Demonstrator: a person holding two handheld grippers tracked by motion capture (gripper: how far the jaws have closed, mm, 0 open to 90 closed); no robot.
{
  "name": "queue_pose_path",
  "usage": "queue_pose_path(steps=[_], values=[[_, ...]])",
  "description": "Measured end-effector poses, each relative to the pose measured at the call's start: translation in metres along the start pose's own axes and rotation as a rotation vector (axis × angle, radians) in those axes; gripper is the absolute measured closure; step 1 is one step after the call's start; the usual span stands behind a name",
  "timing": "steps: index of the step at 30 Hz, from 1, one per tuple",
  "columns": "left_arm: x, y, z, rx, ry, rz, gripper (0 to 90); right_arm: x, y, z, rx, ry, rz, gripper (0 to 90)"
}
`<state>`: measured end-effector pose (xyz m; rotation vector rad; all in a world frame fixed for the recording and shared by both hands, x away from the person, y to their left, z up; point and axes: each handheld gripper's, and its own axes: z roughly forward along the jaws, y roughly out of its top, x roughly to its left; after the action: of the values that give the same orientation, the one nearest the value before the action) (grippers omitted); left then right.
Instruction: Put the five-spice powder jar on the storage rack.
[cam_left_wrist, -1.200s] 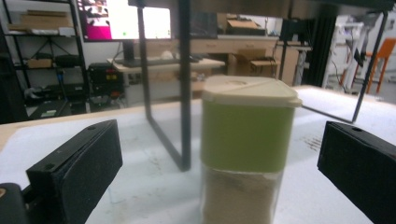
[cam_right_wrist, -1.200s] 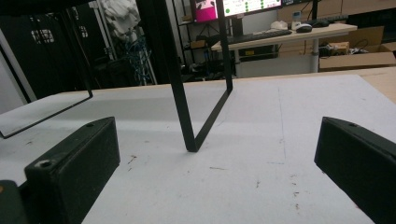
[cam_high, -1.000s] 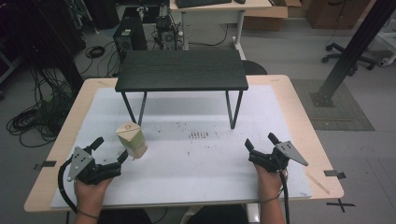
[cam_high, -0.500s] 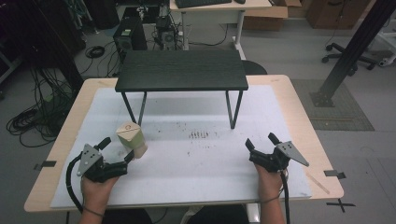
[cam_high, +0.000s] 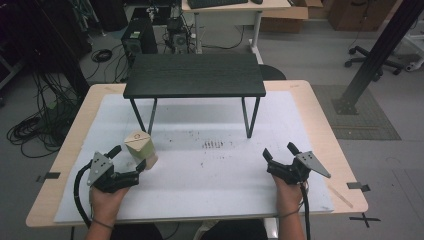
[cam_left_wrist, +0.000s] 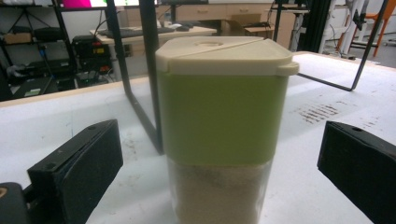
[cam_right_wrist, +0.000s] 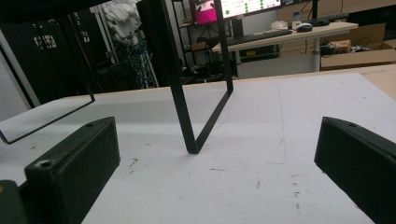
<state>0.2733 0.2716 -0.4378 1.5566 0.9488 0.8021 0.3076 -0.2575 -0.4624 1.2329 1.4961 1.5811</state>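
Observation:
A square container (cam_high: 140, 148) with a cream lid, a green band and beige granules in its clear lower part stands upright on the white mat near the left. In the left gripper view the container (cam_left_wrist: 222, 116) is close and centred between the two black jaws, which stand wide apart on either side of it with gaps. My left gripper (cam_high: 129, 159) is open just in front of it. Near the front right of the mat, my right gripper (cam_high: 279, 151) is open with nothing in it. In its own view, my right gripper (cam_right_wrist: 217, 140) faces bare mat and a black table leg (cam_right_wrist: 187, 93).
A small black table (cam_high: 195, 75) on thin metal legs stands at the back middle of the white mat (cam_high: 210, 170). One of its legs (cam_left_wrist: 149, 79) rises just behind the container. Dark speckles (cam_high: 215, 145) mark the mat's centre. Desks, cables and chairs lie beyond the table.
My left gripper has moved right and forward to the container, so its open jaws now flank it. The container and my right gripper have stayed put.

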Motion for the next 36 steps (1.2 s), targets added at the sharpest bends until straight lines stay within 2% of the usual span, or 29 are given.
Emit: queue_pose_path(steps=[10,17,21,36], values=[[0.0,-0.002,0.006,0.002,-0.004,-0.002,0.4,0.0,0.0,0.0,-0.001,-0.002,0.002,0.0],[0.0,-0.004,0.016,0.004,-0.003,-0.021,0.5,0.0,0.0,0.0,0.0,-0.003,-0.001,0.0],[-0.001,-0.004,0.021,0.011,-0.007,-0.012,0.6,0.0,0.0,-0.001,-0.003,-0.004,0.004,0.0],[0.0,-0.004,0.033,0.009,-0.004,-0.026,0.9,0.0,0.0,-0.001,-0.008,-0.007,0.011,0.0]])
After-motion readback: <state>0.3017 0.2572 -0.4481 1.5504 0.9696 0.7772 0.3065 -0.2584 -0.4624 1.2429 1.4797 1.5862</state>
